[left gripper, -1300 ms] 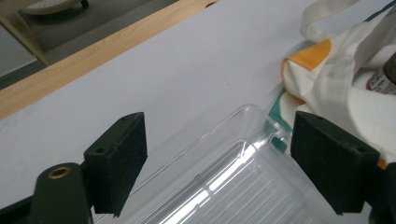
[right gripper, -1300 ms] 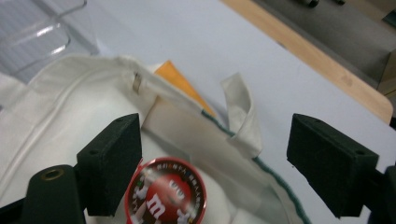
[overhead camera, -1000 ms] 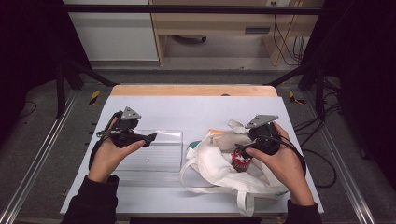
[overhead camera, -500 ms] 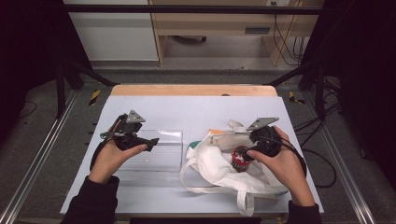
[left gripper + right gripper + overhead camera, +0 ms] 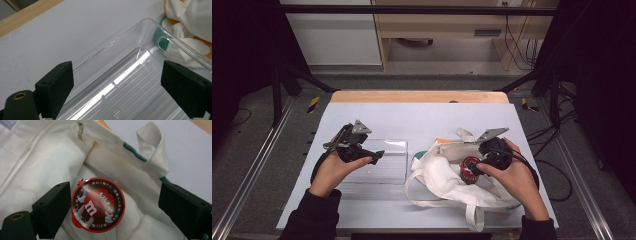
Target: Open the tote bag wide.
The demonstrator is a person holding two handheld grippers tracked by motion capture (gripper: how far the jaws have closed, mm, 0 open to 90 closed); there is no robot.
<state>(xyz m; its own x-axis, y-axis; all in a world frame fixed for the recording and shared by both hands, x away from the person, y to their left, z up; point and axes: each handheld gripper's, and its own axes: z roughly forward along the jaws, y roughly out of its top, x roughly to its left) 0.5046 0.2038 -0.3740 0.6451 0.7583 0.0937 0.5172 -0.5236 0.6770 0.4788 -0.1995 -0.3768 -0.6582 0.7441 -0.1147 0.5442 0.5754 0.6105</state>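
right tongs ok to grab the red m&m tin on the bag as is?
Probably yes. The right tongs are open with the red M&M tin between the jaws, one jaw close beside it. The tin lies lid-up on the white cloth bag with nothing over it, though soft cloth underneath may bunch.

Tray: clear plastic, glossy, ribbed floor w/ bright glare streaks. Bag: off-white cloth, matt, woven, creased; small metal clip at hem. Round tin: glossy red rim, shiny printed lid. Counter: smooth matt pale top, wood back edge. Gripper pads: matt black.
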